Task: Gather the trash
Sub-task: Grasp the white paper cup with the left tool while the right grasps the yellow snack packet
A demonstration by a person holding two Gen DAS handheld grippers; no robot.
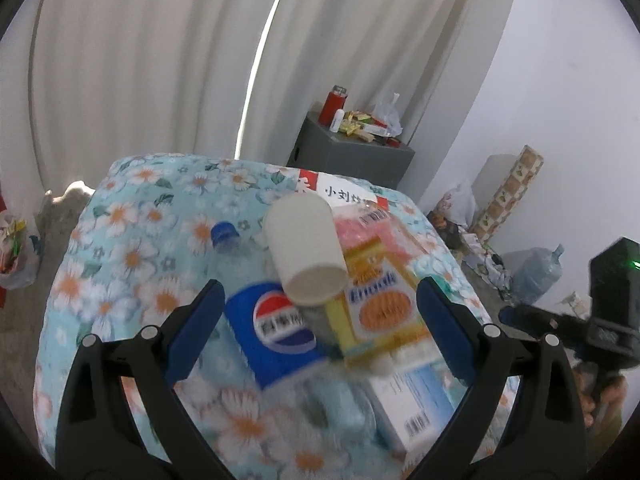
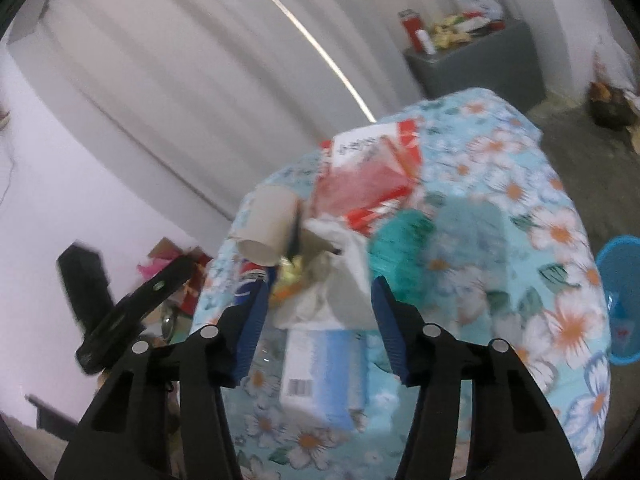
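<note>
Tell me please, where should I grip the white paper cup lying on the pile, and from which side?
Grip the paper cup across its middle wall, coming from above. It lies tipped on its side atop the Pepsi bottle and biscuit box, so its round sides are free, though easily crushed.

On the flowered table lie one paper cup (image 1: 306, 250), one Pepsi bottle (image 1: 276, 336), one yellow biscuit box (image 1: 378, 312), one white-and-blue carton (image 2: 320, 376), one crumpled tissue (image 2: 340, 276) and one teal wrapper (image 2: 400, 240), with one blue bin (image 2: 622, 300) at right edge.
</note>
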